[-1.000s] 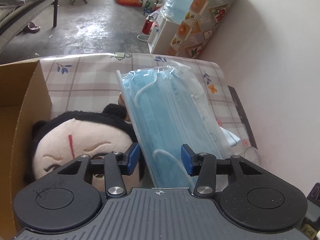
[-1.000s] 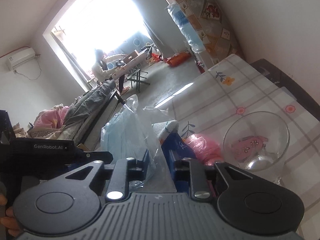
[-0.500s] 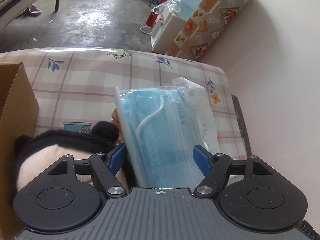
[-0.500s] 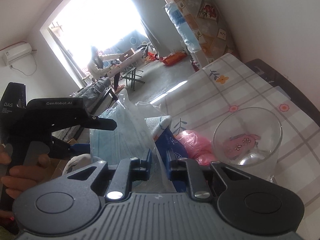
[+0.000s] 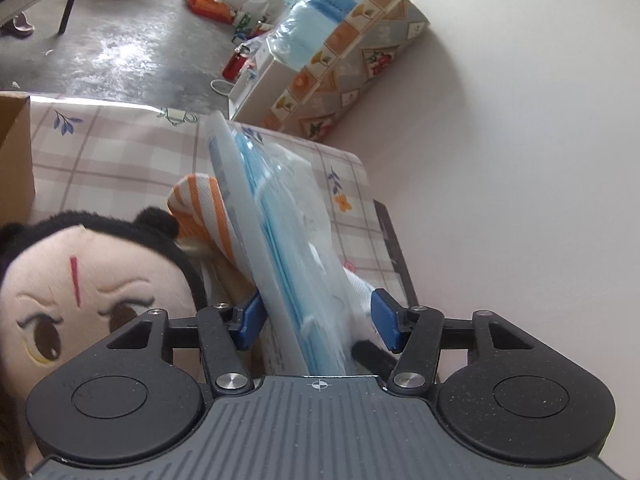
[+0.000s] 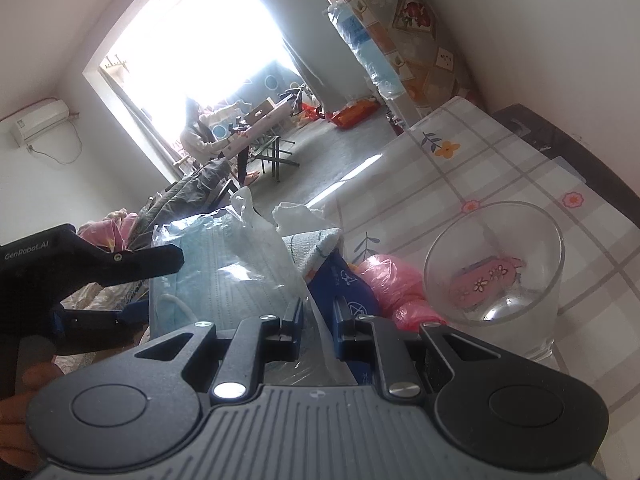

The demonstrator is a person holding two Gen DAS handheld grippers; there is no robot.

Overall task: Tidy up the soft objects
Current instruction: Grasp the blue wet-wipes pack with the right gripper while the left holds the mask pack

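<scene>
A pack of blue face masks (image 5: 280,256) in a clear plastic bag stands edge-on between the blue pads of my left gripper (image 5: 318,320). Those jaws are closing, and a gap still shows at the right pad (image 5: 386,326). My right gripper (image 6: 318,316) is shut on the loose plastic edge of the same mask pack (image 6: 224,276). In the right wrist view my left gripper (image 6: 156,284) straddles the pack from the left. A plush doll (image 5: 80,280) with black hair lies left of the pack, an orange-striped sock (image 5: 204,208) behind it.
A cardboard box (image 5: 16,152) stands at the left on the checked tablecloth (image 5: 120,152). A drinking glass (image 6: 496,272) holding a pink item sits to the right, with a pink bag (image 6: 388,284), a blue cloth (image 6: 344,284) and a white towel (image 6: 316,244) beside it. A wall is close on the right.
The left jaws spread wide, then narrowed again. The mask pack turned from face-on to edge-on in the left wrist view. The doll's face came back into view. The right gripper kept still.
</scene>
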